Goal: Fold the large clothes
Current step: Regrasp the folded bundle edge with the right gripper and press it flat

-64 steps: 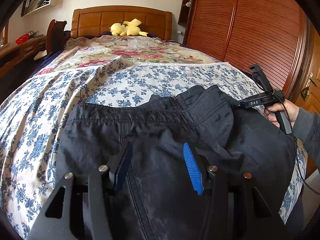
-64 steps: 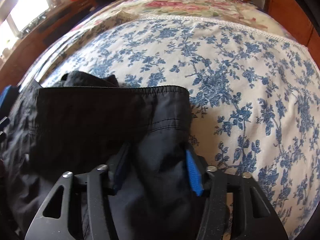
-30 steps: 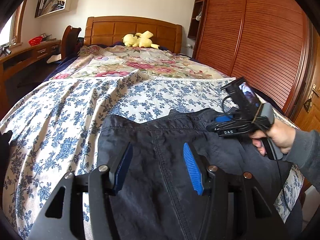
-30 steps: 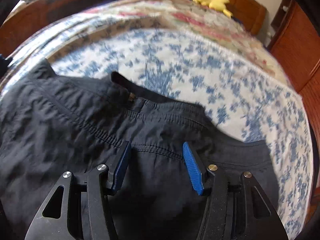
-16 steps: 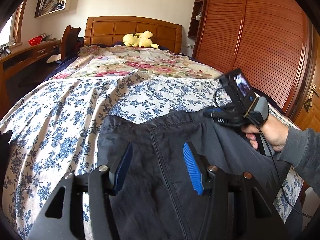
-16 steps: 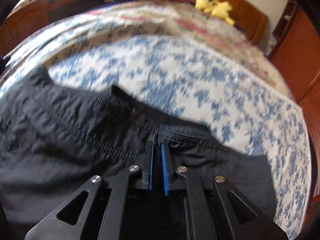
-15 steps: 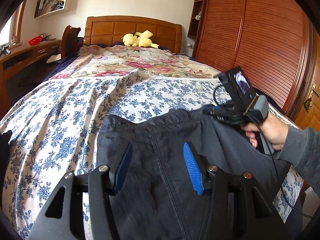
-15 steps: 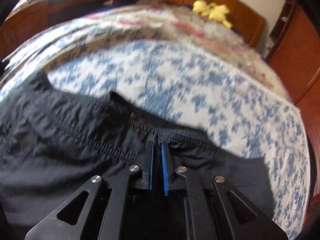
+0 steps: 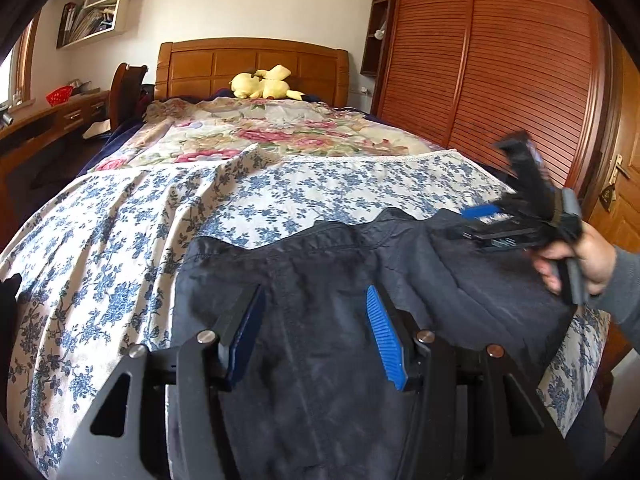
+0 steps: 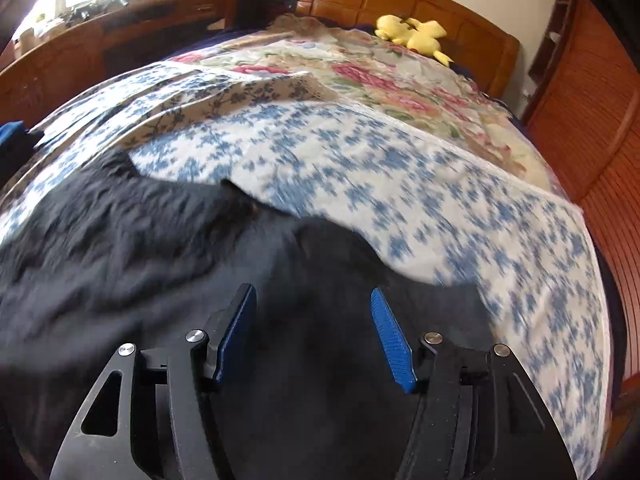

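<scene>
Dark navy trousers [image 9: 320, 280] lie on the near end of the bed, waistband towards the headboard. They also fill the lower half of the blurred right wrist view [image 10: 160, 260]. My left gripper [image 9: 314, 308] is open and empty, its blue pads just above the cloth. My right gripper [image 10: 314, 320] is open and empty above the trousers. In the left wrist view it shows at the right [image 9: 480, 220], held in a hand over the trousers' right side.
The bed has a blue-flowered sheet [image 9: 120, 240] and a rose quilt [image 9: 260, 136] further back. A yellow plush toy [image 9: 264, 84] lies at the wooden headboard. A wooden wardrobe [image 9: 500, 60] stands at the right, a desk [image 9: 40, 124] at the left.
My right gripper was shut on the trousers' waistband half a second ago; it is open now and has drawn back to the right. My left gripper has stayed open in place.
</scene>
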Motion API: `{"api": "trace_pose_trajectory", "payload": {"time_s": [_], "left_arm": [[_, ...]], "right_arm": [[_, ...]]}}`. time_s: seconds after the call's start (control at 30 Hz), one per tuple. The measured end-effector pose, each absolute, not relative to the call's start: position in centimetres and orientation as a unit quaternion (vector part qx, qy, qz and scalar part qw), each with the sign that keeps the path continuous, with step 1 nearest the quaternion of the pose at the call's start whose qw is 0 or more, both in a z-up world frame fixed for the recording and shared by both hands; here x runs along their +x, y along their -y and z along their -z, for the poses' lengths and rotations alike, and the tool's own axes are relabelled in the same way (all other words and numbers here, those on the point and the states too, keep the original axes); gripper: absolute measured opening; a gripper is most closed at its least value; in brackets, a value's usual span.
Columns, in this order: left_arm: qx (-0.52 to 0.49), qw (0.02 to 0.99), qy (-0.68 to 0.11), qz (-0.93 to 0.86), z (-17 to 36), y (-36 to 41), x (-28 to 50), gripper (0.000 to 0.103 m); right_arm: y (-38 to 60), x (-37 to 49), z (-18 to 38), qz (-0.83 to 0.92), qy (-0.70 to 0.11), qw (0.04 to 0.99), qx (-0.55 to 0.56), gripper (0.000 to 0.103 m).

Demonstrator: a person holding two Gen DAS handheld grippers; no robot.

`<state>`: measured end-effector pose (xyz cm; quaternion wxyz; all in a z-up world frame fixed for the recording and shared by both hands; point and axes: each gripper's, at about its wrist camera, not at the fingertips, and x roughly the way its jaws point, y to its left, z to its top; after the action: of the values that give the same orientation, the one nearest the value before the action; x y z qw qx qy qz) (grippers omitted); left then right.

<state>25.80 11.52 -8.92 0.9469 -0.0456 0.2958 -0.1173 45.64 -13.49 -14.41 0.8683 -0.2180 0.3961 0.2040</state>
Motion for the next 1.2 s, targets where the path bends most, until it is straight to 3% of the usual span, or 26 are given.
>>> {"api": "trace_pose_trajectory", "payload": {"time_s": [0.4, 0.77, 1.03, 1.2], "left_arm": [[-0.016, 0.947, -0.287, 0.141, 7.6, -7.3, 23.3, 0.052], [-0.01, 0.941, -0.303, 0.152, 8.9, -4.5, 19.8, 0.052], [-0.007, 0.938, -0.311, 0.15, 9.0, -3.6, 17.5, 0.052], [-0.006, 0.939, -0.308, 0.151, 8.4, -2.8, 16.5, 0.052]], "right_arm": [[26.2, 35.8, 14.1, -0.162, -0.411, 0.879, -0.179, 0.061], [30.7, 32.7, 15.6, -0.149, -0.438, 0.876, -0.134, 0.062], [31.9, 31.4, 17.4, -0.126, -0.447, 0.873, -0.146, 0.082], [33.7, 32.2, 18.4, -0.135, -0.468, 0.868, -0.092, 0.085]]}}
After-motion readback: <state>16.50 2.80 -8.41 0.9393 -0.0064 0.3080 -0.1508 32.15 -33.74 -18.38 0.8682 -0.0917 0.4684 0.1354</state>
